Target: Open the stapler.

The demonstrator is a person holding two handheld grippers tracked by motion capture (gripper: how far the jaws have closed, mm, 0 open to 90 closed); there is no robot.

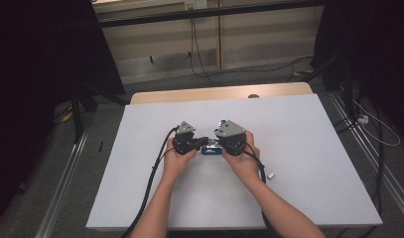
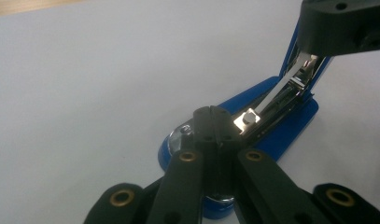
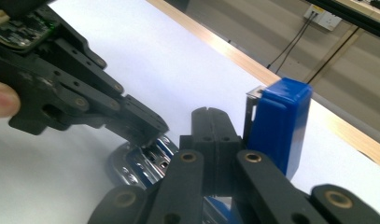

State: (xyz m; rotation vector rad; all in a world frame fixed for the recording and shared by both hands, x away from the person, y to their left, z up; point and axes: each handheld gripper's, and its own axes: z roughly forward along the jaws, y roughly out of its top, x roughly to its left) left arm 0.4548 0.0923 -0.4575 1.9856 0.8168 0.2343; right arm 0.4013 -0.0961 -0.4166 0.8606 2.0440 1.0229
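Lying at the middle of the white bench (image 1: 299, 148), the blue stapler (image 1: 210, 149) sits between the two hand-held grippers; the left hand-held gripper (image 1: 202, 141) comes at it from the left side of the high view and the right hand-held gripper (image 1: 220, 147) from the right, each gripped in one of the person's hands. Seen in the left gripper view, the left hand-held gripper (image 2: 217, 125) has its black jaws pressed together with no gap between them, their tips down on the stapler's (image 2: 271, 126) blue base near its front end, beside the bright metal staple rail; the stapler's top arm stands swung open, rising steeply toward the right hand-held gripper (image 2: 318, 49) at the upper right. Seen in the right gripper view, the right hand-held gripper (image 3: 211, 128) likewise has its jaws closed flat against each other, nothing between them, with the raised blue top arm of the stapler (image 3: 276, 126) just beside them on the right; whether they touch it I cannot tell; the left hand-held gripper (image 3: 148, 133) reaches in from the left onto the chrome part below. A small pale object (image 1: 271, 174) lies on the bench near the right forearm.
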